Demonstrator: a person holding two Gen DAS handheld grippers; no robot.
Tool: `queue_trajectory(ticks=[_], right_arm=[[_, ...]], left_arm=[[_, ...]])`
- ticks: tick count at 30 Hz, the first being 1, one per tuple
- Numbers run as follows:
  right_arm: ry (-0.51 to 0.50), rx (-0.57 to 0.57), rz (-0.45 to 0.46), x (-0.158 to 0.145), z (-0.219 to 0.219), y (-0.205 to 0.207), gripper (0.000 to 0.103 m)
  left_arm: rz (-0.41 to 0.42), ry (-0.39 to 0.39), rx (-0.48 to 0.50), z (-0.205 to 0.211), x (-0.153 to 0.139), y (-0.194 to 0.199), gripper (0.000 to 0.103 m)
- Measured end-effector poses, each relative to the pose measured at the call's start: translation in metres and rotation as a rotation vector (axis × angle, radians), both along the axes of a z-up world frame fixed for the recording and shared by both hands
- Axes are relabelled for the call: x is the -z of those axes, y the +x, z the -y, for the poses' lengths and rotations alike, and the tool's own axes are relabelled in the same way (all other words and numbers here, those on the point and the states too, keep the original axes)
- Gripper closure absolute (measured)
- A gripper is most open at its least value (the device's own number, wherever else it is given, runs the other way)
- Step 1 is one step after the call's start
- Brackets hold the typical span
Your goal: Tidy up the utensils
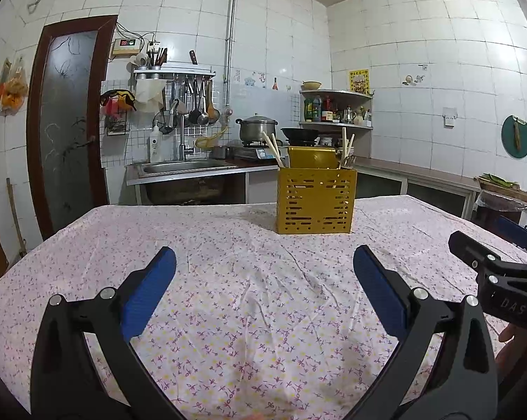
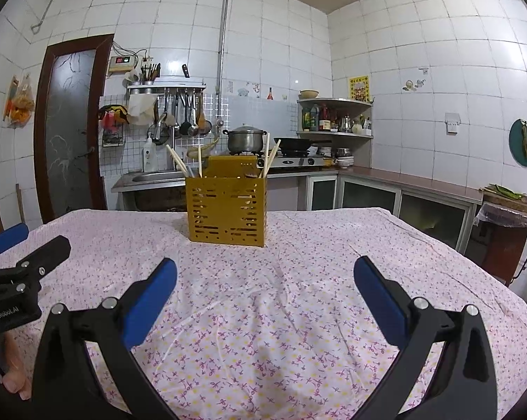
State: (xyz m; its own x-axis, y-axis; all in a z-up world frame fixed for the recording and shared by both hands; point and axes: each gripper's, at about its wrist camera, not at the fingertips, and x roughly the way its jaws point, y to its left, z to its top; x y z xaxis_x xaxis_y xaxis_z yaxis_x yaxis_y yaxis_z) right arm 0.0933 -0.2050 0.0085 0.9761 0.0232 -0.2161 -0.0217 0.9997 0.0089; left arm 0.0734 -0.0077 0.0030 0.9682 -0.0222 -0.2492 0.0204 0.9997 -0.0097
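A yellow perforated utensil holder (image 1: 316, 203) stands on the table's far side; it also shows in the right wrist view (image 2: 226, 211). Several wooden chopsticks (image 1: 273, 148) lean out of its left and right compartments, and they show in the right wrist view too (image 2: 177, 161). My left gripper (image 1: 263, 266) is open and empty, low over the cloth in front of the holder. My right gripper (image 2: 265, 274) is open and empty beside it, to the right. Each gripper shows at the edge of the other's view.
The table carries a pink flowered cloth (image 1: 249, 308). Behind it are a sink counter (image 1: 186, 168), a stove with a pot (image 1: 256, 127) and wok, a corner shelf with bottles (image 1: 335, 108), and a bin with a bag (image 2: 508, 231) at right.
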Motion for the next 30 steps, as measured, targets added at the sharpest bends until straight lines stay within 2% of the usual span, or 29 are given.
queue_trajectory(ticks=[30], right_arm=[[0.0,-0.002,0.008,0.0011,-0.0004,-0.0037,0.004]], left_arm=[[0.011,0.006,0.006,0.0024,-0.0002,-0.0024,0.005]])
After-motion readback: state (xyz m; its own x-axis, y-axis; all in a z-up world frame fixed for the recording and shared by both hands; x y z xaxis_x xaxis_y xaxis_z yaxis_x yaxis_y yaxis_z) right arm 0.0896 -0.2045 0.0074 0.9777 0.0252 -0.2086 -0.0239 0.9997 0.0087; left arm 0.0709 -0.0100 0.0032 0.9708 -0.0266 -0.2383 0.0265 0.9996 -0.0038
